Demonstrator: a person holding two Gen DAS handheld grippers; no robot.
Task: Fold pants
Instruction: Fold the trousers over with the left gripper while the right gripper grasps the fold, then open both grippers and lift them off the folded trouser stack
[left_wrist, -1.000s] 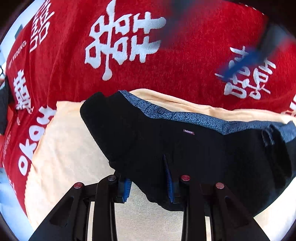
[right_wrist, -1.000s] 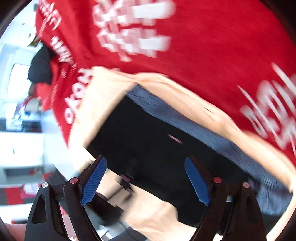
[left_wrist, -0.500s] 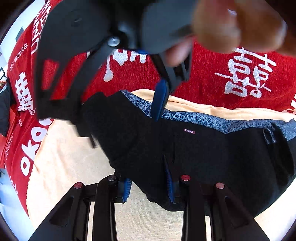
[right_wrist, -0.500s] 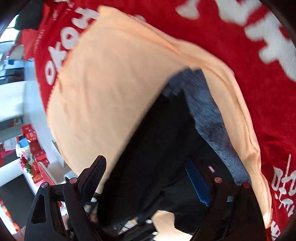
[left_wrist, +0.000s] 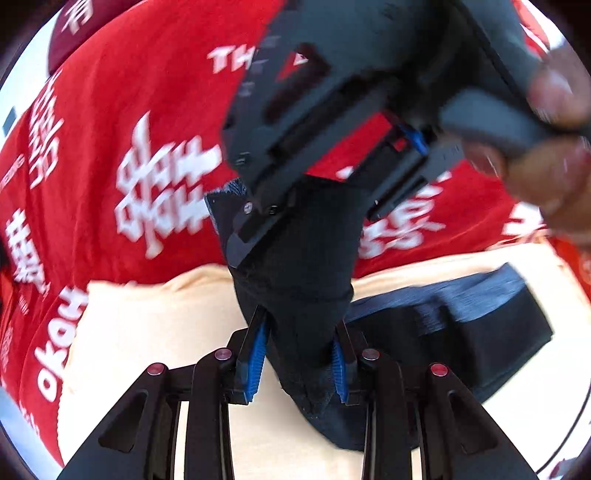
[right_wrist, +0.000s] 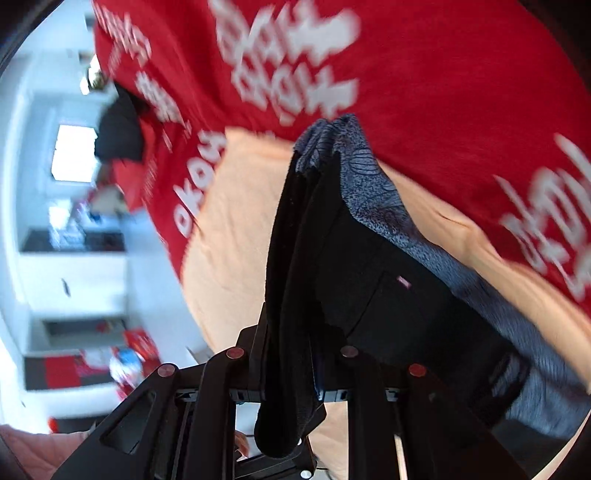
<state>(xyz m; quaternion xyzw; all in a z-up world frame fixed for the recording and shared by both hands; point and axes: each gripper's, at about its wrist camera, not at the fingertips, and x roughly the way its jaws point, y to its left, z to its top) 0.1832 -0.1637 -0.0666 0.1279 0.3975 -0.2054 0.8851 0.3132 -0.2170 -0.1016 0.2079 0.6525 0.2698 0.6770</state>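
Note:
The black pants with a blue-grey patterned waistband lie on a peach cloth. My left gripper is shut on a lifted black fold of the pants. My right gripper is shut on another bunch of the black fabric, held up so that it hangs over the fingers. The right gripper's body also shows in the left wrist view, just above the lifted fold, with the person's hand on it. The rest of the pants lies flat.
A red blanket with white characters covers the surface under the peach cloth. In the right wrist view a white room with shelves and red items shows beyond the blanket's left edge.
The right gripper came down onto the pants' left end and shut on it. Both grippers now hold that end lifted off the peach cloth, bunched up.

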